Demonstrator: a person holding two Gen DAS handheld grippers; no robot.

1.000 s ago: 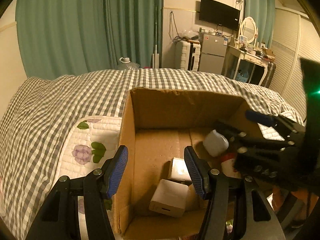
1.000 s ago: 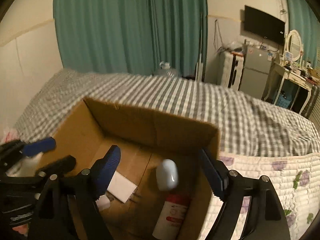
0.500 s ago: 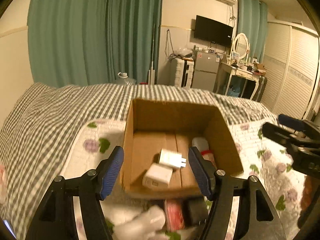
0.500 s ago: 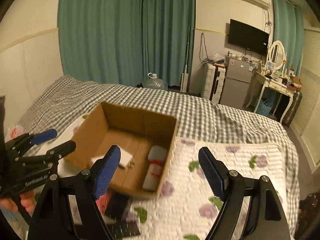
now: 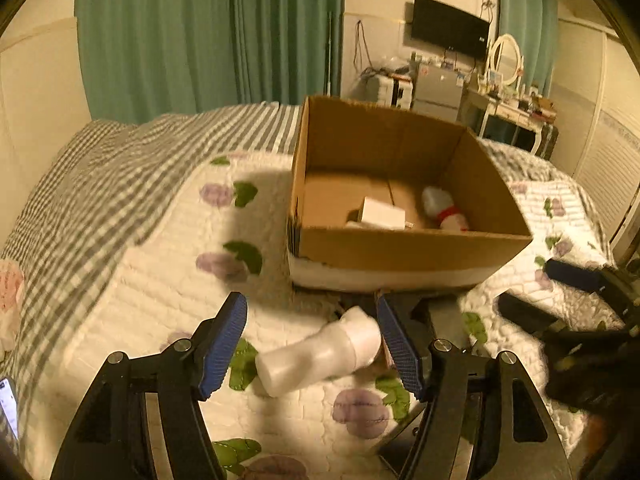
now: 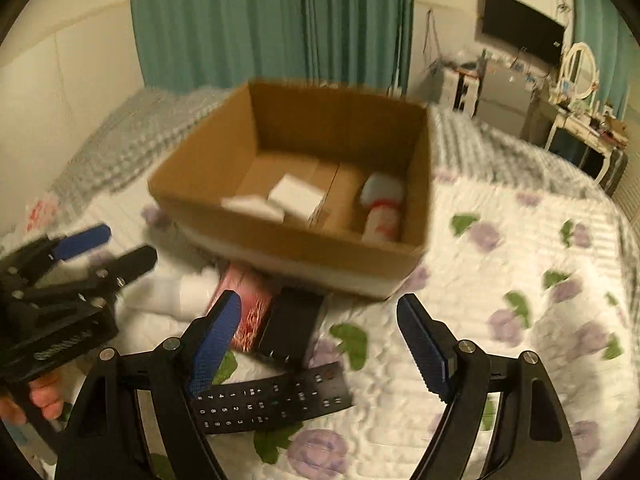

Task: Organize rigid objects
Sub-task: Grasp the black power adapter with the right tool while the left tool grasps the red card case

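Bottle (image 5: 320, 354) lies flat, cap toward box (image 5: 400, 256)

You're working in dim, warm yellow light; the cardboard box (image 5: 400, 248) casts shadow toward 9 o'clock. Motion blur smears your right view, and fisheye corners go black.

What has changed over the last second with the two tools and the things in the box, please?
Both tools have pulled back out of the cardboard box and now hang open and empty over the quilt: the left tool above the lying white bottle, the right tool above the remote. The white adapters and red-and-white bottle stay in the box.
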